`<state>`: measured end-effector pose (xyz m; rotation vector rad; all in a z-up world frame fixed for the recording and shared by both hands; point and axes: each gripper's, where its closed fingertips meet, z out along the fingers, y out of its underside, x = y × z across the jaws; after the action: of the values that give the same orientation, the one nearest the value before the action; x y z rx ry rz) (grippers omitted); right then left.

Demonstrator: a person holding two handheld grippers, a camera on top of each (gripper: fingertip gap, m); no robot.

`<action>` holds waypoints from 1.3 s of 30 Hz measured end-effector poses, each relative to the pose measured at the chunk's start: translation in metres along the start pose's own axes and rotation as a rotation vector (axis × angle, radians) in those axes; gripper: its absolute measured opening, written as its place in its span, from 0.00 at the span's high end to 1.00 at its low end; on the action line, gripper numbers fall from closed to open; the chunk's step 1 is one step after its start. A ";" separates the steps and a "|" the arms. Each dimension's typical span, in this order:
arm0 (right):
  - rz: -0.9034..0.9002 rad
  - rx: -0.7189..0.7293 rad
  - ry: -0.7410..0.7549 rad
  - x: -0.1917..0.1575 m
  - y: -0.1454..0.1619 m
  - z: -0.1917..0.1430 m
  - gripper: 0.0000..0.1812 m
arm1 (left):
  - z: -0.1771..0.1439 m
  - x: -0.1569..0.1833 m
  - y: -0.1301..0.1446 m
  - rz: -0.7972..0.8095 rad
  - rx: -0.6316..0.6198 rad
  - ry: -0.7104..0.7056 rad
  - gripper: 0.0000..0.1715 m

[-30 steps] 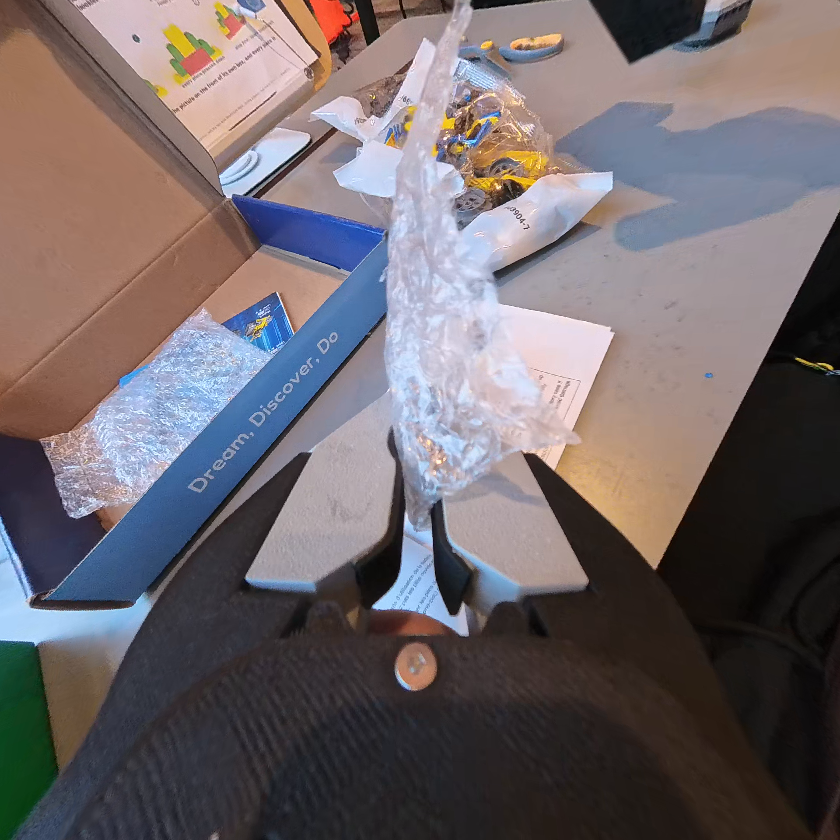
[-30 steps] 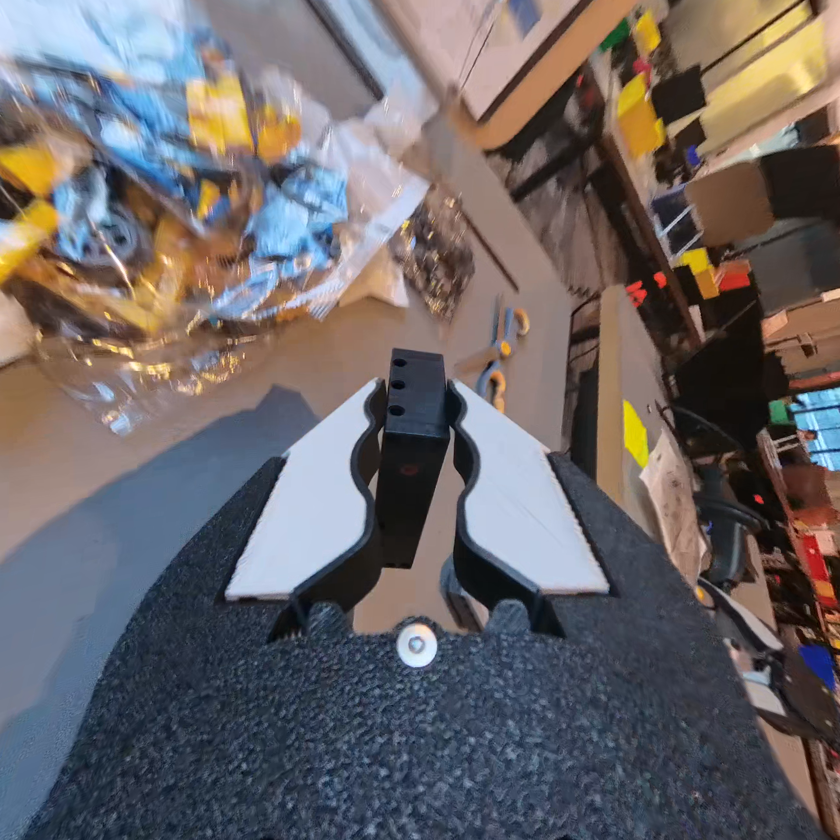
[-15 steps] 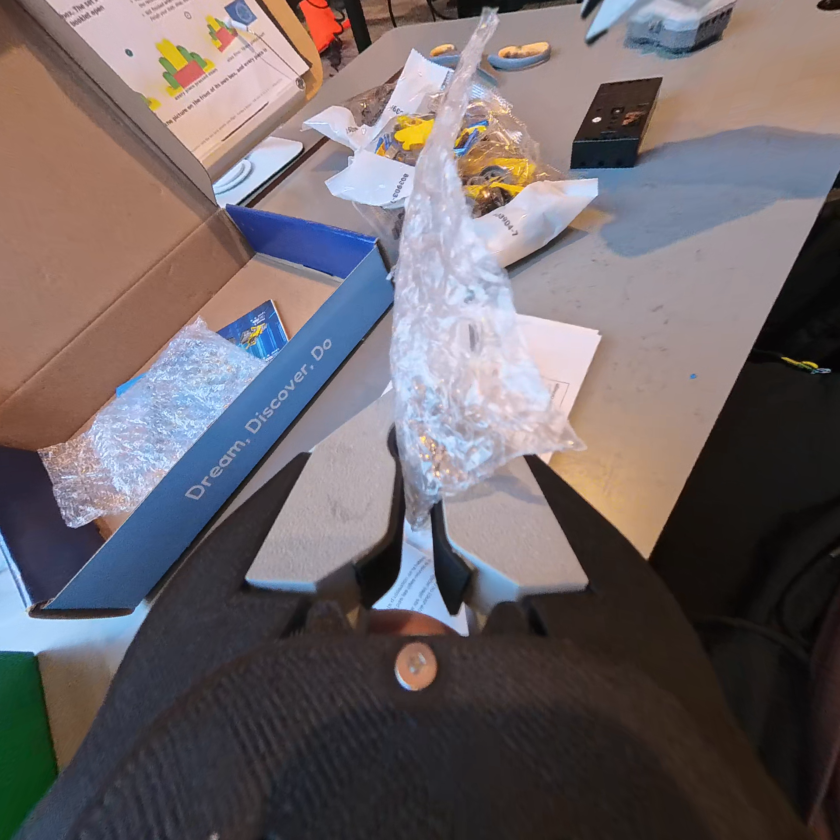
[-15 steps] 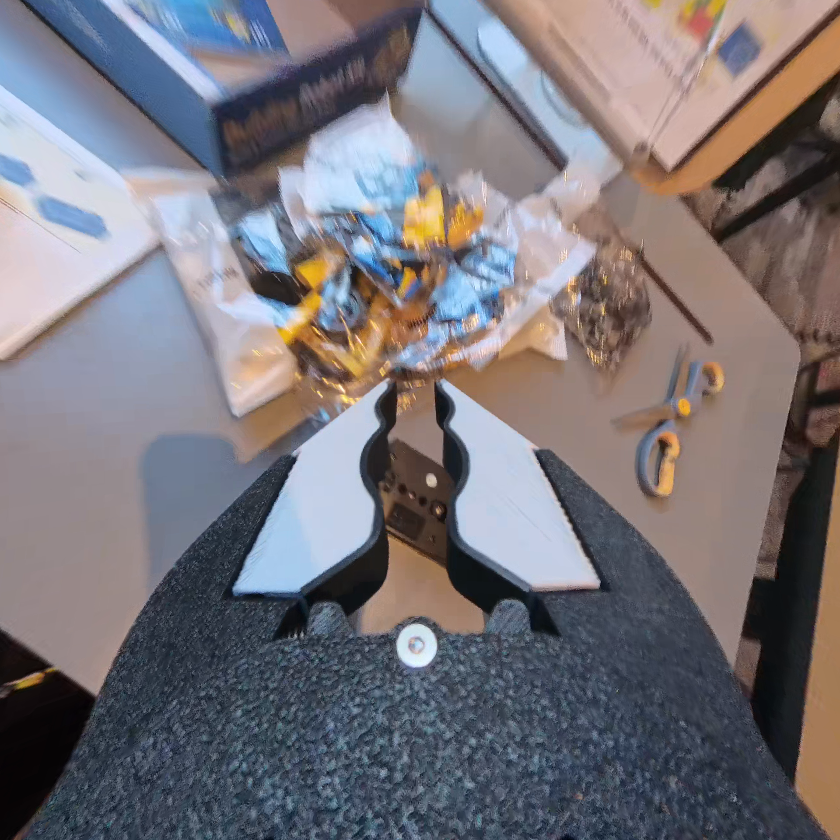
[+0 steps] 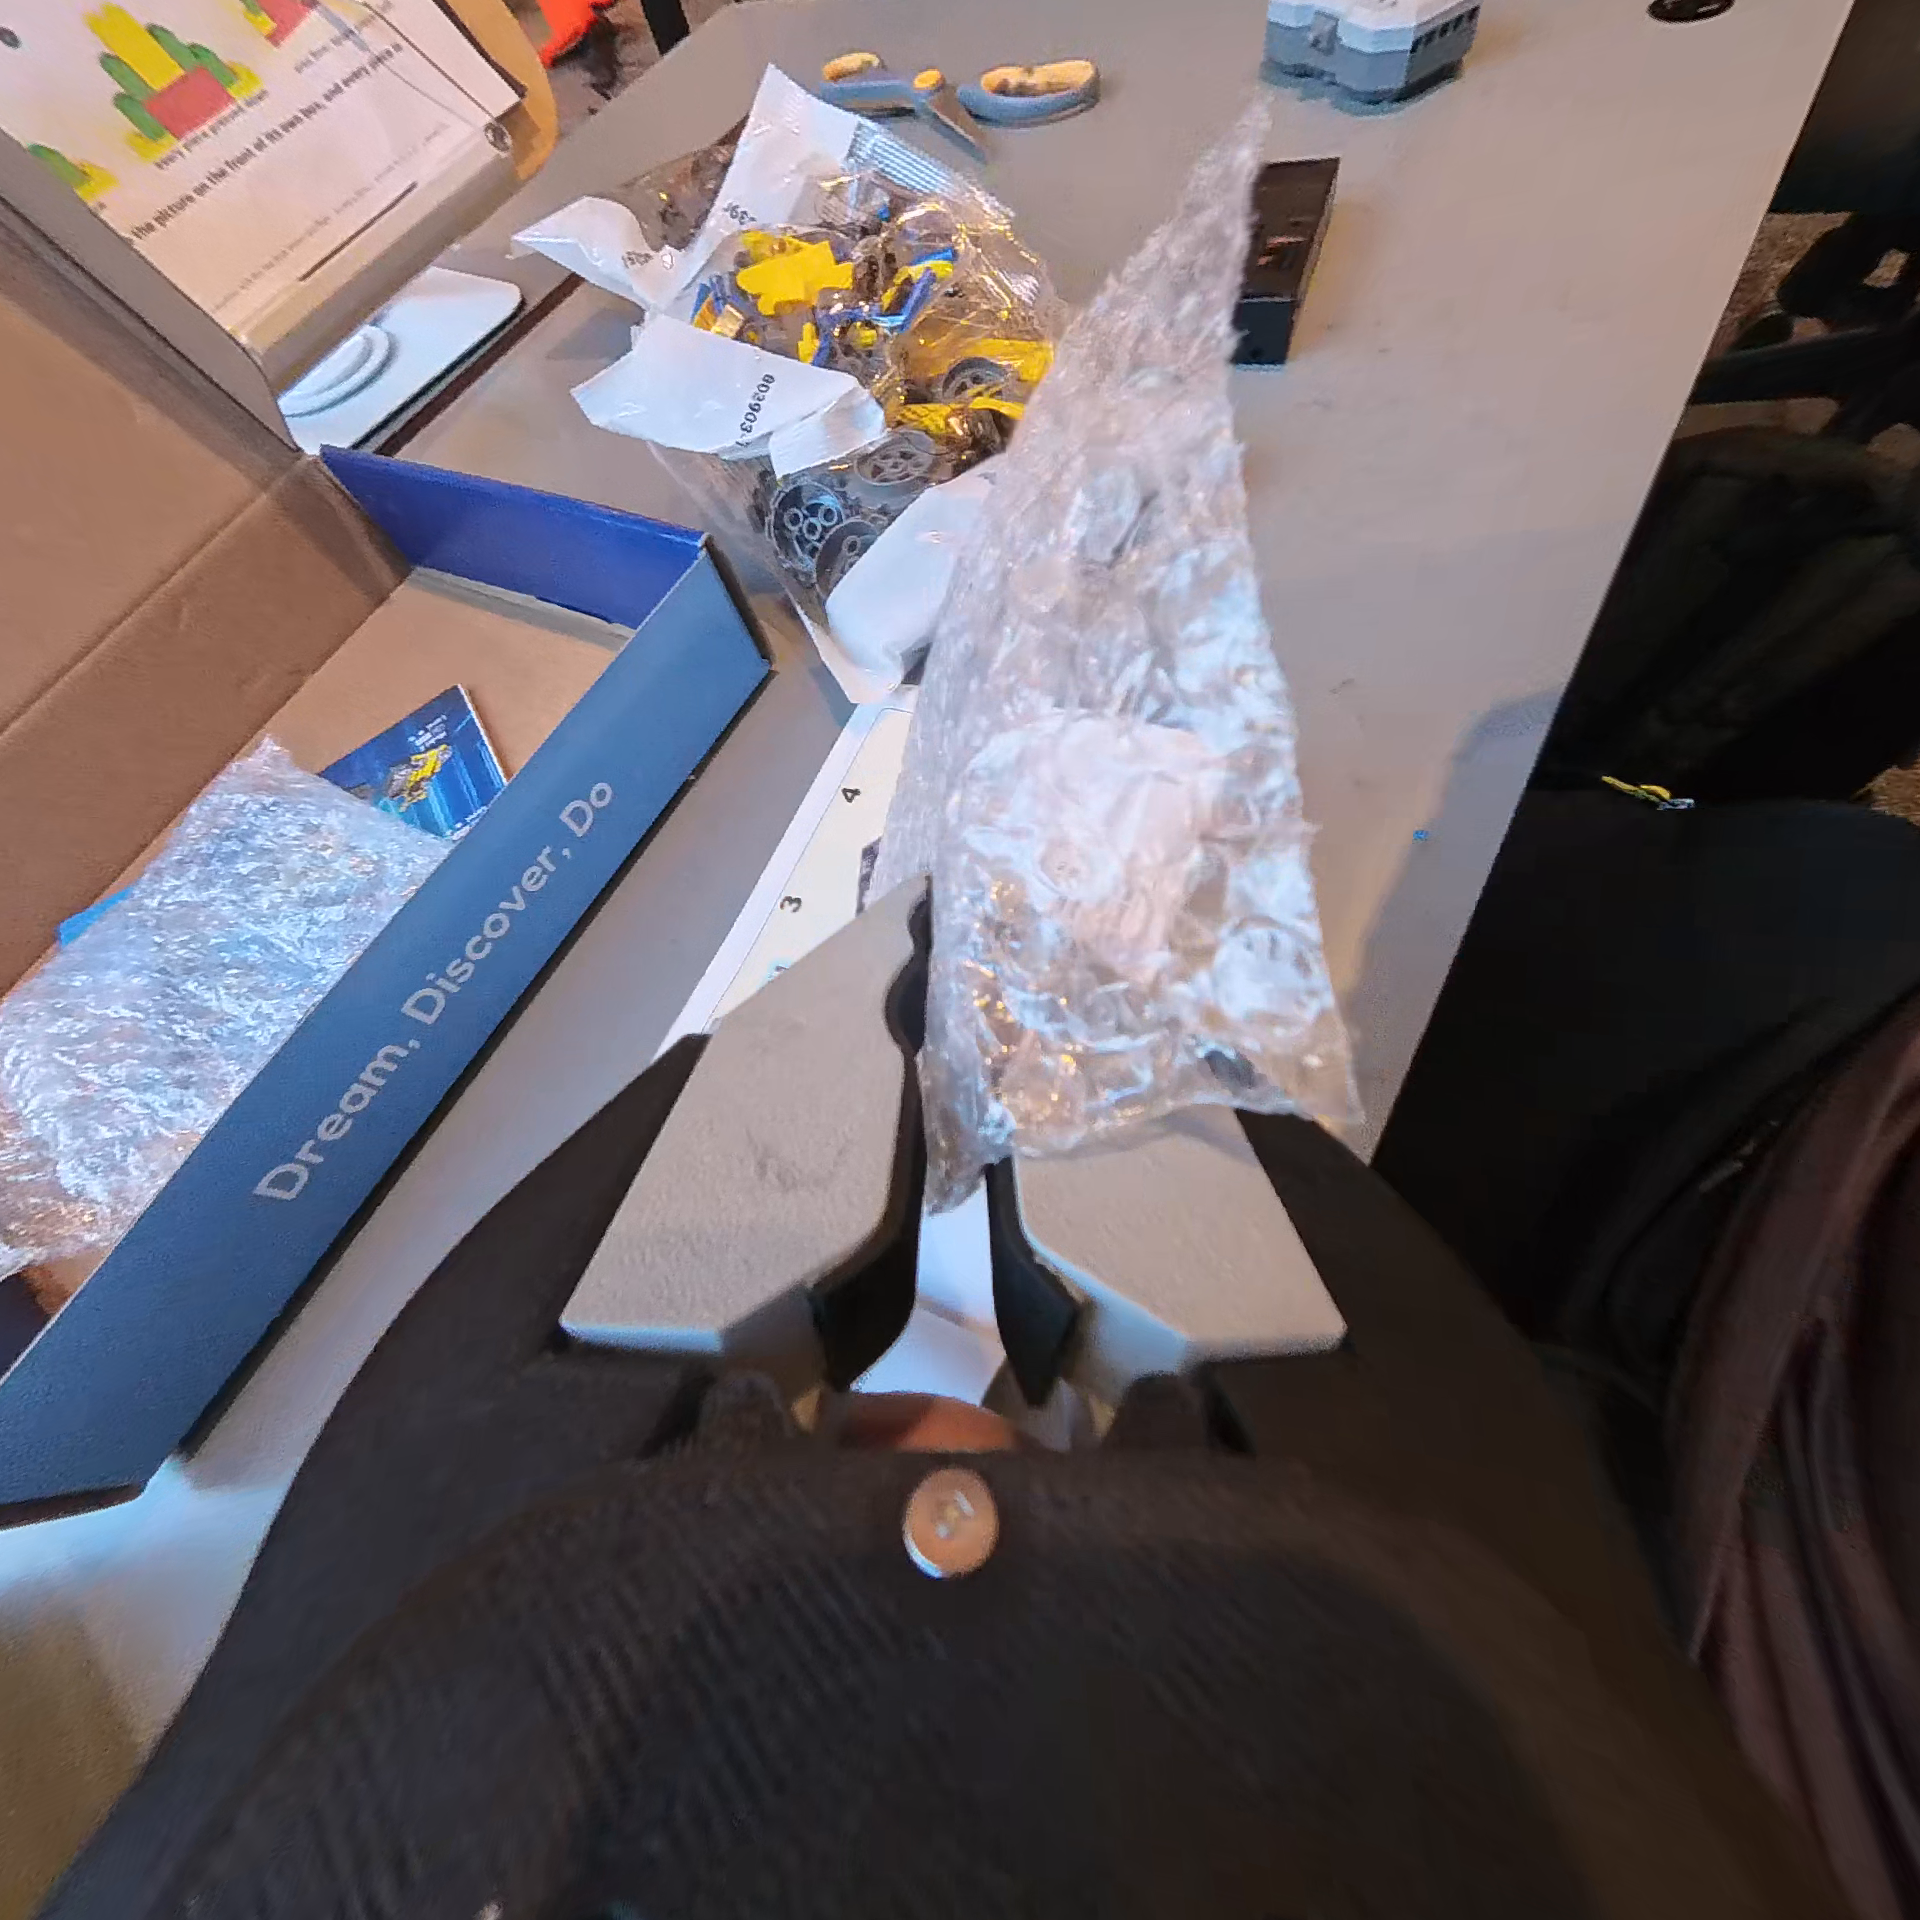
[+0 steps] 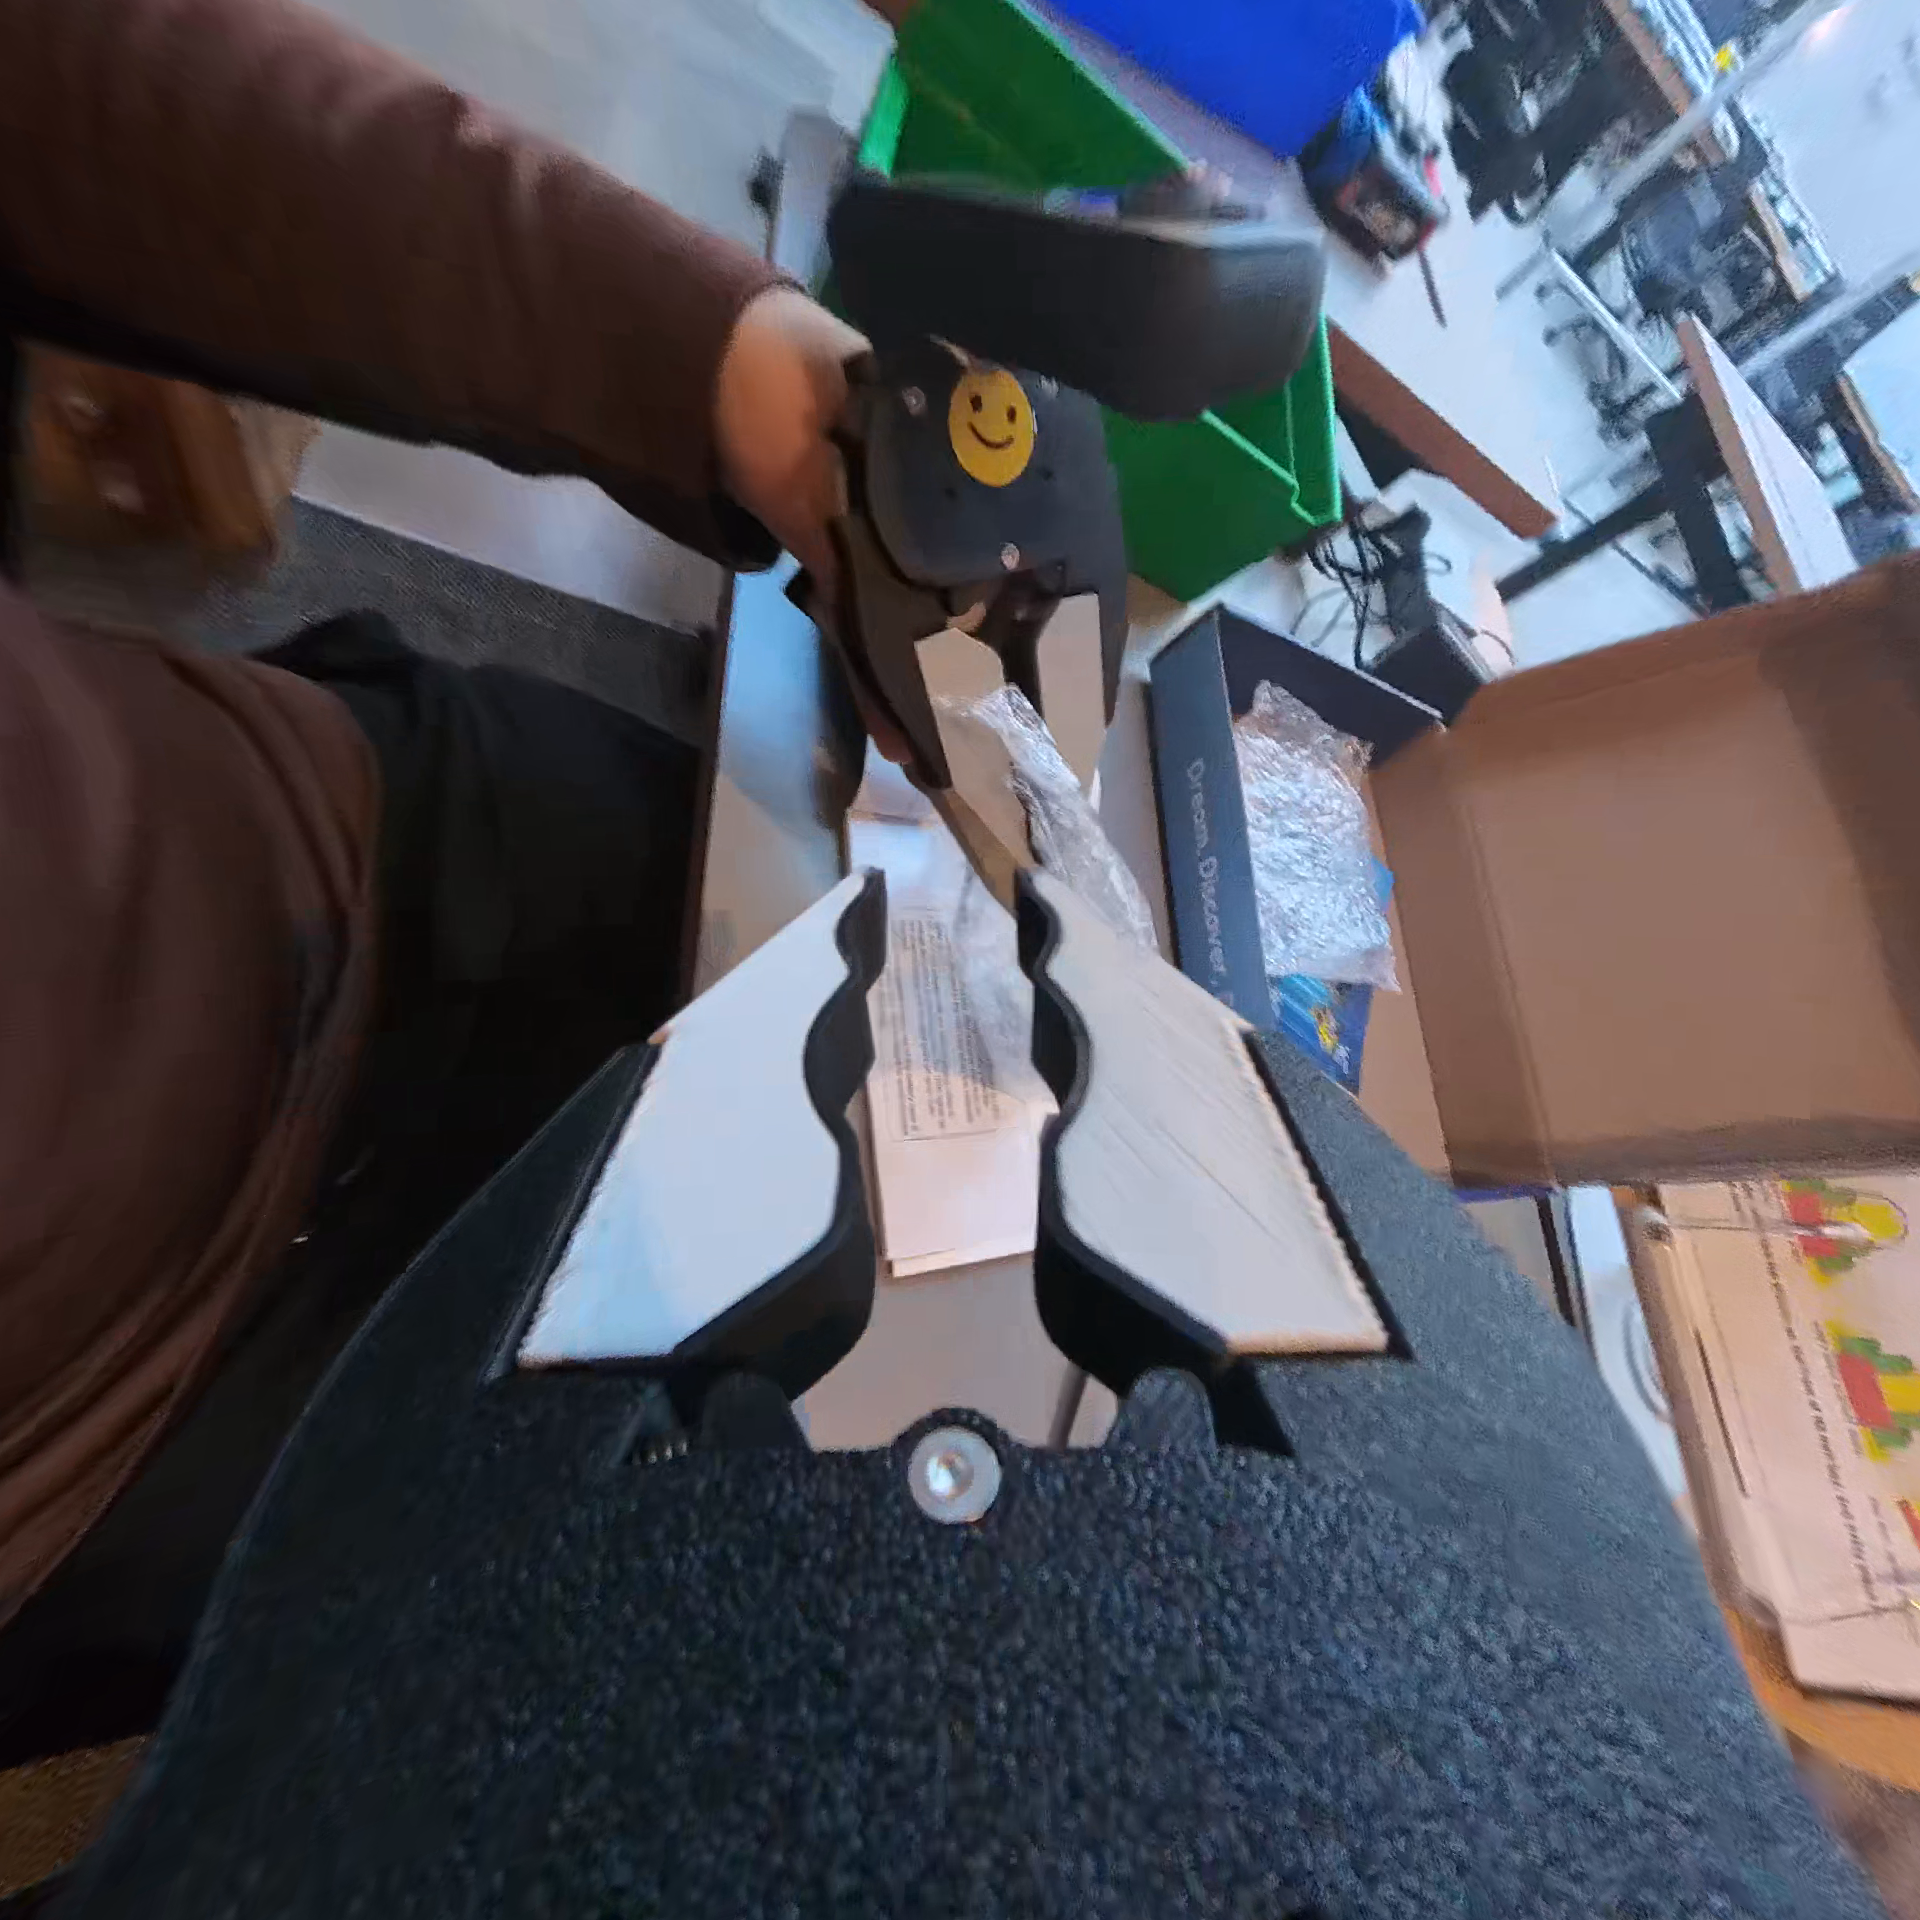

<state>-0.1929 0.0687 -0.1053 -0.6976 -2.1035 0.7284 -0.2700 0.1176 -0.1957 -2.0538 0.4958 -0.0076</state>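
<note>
Left wrist view
Left gripper (image 5: 951,1049): bottom centre of the frame, fingers nearly together, pinching the lower corner of a bubble wrap (image 5: 1117,748) piece that stands up through the middle of the frame.
Box (image 5: 468,956): left side, blue, lid open; a second wad of wrap (image 5: 177,997) and a booklet (image 5: 421,764) lie inside.
Table (image 5: 1455,499): grey, running up the right; papers (image 5: 821,831) lie on it under the held wrap.
Parts bag (image 5: 852,384): upper centre, clear, full of yellow, blue and grey pieces.
Scissors (image 5: 966,88): top centre.
Black block (image 5: 1283,260): upper right, partly behind the wrap.
Grey device (image 5: 1371,47): top right edge.

Right wrist view
Right gripper (image 6: 951,904): centre, fingers parted by a clear gap, nothing between them, aimed at the left gripper (image 6: 987,831).
Hand (image 6: 800,457): upper centre, brown sleeve, holding the left gripper; the wrap (image 6: 1060,800) trails from its tips.
Box (image 6: 1210,821): right of centre, cardboard lid (image 6: 1662,883) out to the right edge.
Green bin (image 6: 1039,114): top centre.

Risks
Slip: the hold is on a thin corner, so the light wrap may well pull free.
Miss: the view is blurred, which suggests movement; closing now could catch air or the other fingers.
Tear: pulling from two ends might rip the film.
</note>
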 end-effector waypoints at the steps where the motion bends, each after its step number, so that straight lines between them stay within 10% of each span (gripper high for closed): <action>1: -0.010 -0.041 0.026 0.002 0.005 0.009 0.86 | 0.000 0.001 0.000 0.004 -0.002 0.005 0.99; 17: -0.152 -0.300 0.163 0.012 0.063 0.068 0.71 | 0.004 0.020 0.001 0.096 -0.022 0.053 0.90; 23: -0.232 -0.427 0.218 0.021 0.086 0.069 0.99 | 0.004 0.018 0.003 0.101 -0.028 0.053 0.85; 39: 0.072 -0.091 0.243 0.054 0.040 0.007 1.00 | -0.005 -0.001 0.015 0.073 -0.045 0.041 0.74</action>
<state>-0.2182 0.1307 -0.1101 -0.8706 -1.9059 0.5589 -0.2775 0.1076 -0.2056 -2.0819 0.6013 0.0054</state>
